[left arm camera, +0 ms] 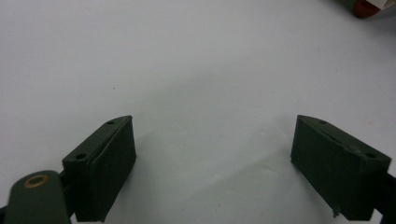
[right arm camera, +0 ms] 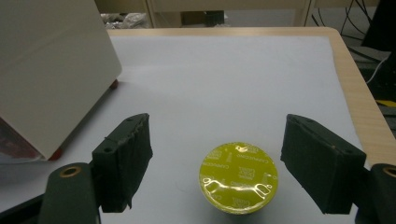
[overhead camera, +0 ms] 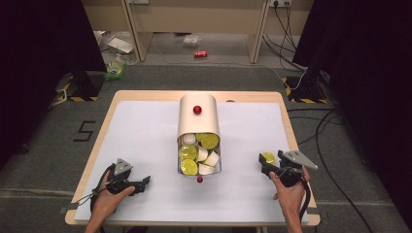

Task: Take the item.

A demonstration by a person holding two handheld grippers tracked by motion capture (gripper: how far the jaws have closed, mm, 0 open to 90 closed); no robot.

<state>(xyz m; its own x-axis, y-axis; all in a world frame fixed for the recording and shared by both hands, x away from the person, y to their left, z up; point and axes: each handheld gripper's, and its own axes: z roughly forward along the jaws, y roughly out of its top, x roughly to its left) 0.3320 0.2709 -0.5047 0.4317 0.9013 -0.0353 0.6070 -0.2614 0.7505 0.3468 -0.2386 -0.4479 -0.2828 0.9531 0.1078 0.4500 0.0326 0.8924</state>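
**Capsule set down near the right edge, both grippers wide**

The right gripper hangs just over a yellow-lidded capsule that stands upright on the white mat. In the right gripper view the capsule sits between the two jaws with white mat showing on either side — the pads do not touch it, and the jaws stand wide. This spot is close to the mat's right side; the wooden table edge runs just beyond, so there is little room to the right and plenty toward the centre.

In the middle of the mat lies a cream dispenser box with a red knob on top, its open end facing the person and packed with more yellow and white capsules. A broad bare strip of mat separates it from each gripper.

The left gripper rests low at the near left of the mat, its jaws spread wide with nothing between them — bare mat lies ahead of it in the left gripper view.
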